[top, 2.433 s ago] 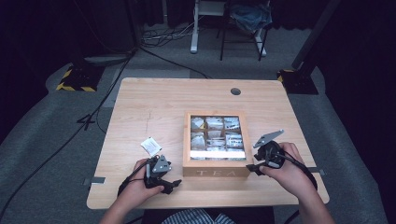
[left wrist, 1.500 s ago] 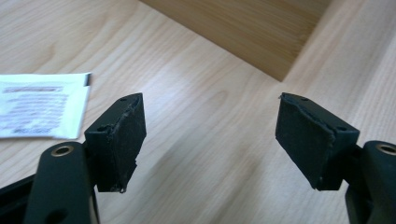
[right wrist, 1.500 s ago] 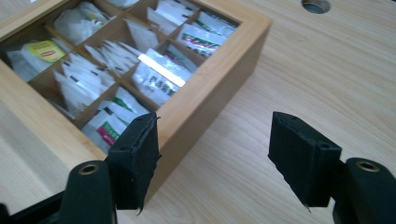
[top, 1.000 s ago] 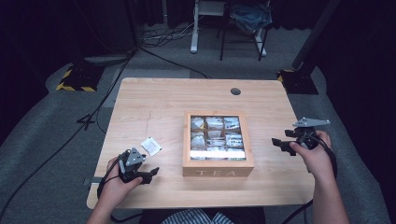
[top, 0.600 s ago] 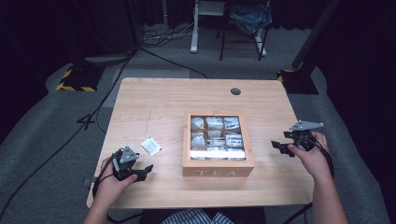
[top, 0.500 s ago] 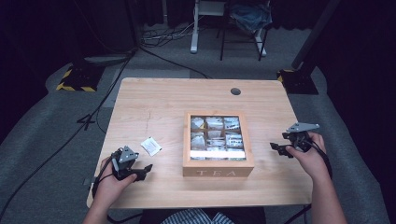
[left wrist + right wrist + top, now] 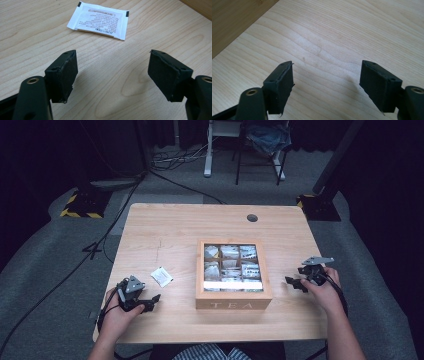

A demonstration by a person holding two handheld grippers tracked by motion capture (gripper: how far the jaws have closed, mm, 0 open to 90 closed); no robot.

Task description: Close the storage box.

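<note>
Dark grey carpet surrounds the pale wooden table (image 7: 165, 227), with black cables trailing across the floor behind it. At the middle of the tabletop sits an open wooden box marked TEA (image 7: 233, 275), its compartments packed with paper tea packets. A single small white sachet printed with dark text (image 7: 99, 20) lies flat on the bare wood well left of the box. The left gripper (image 7: 112, 75) hovers low over the table near that sachet, jaws spread wide with nothing between them, the sachet just ahead of its tips. The right gripper (image 7: 325, 83) is held near the right edge of the table, apart from the box, its jaws likewise standing wide over bare wood.
</note>
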